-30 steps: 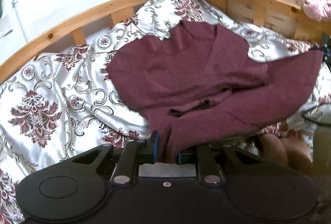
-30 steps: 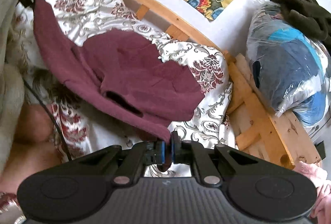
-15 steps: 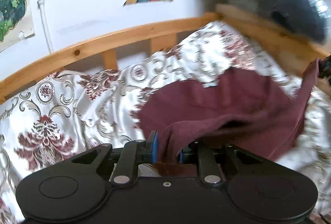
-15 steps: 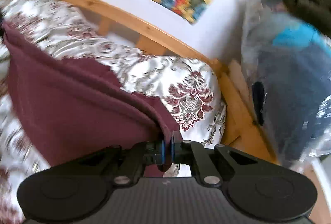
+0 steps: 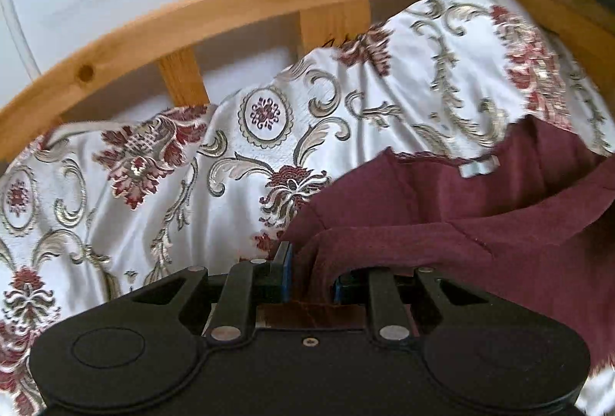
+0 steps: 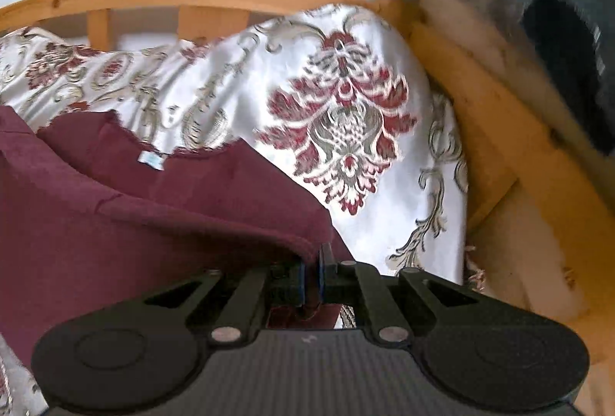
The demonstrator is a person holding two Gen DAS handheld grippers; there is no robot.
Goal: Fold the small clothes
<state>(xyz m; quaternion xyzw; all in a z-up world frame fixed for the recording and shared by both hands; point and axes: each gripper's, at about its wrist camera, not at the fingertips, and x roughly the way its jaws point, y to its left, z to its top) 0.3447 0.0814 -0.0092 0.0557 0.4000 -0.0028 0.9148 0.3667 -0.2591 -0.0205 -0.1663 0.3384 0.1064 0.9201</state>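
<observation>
Fabric of the maroon garment [image 5: 480, 235], judged soft, light and floppy, is pinched at its near edge by left gripper [image 5: 311, 272] and right gripper [image 6: 312, 272], low in each frame.

Bright soft daylight, motion blur (strongest right), fisheye-bent edges.

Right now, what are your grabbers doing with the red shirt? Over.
Left gripper shut on maroon shirt. Right gripper shut on its other edge. Shirt draped over patterned bedspread. Nothing in the way.
</observation>
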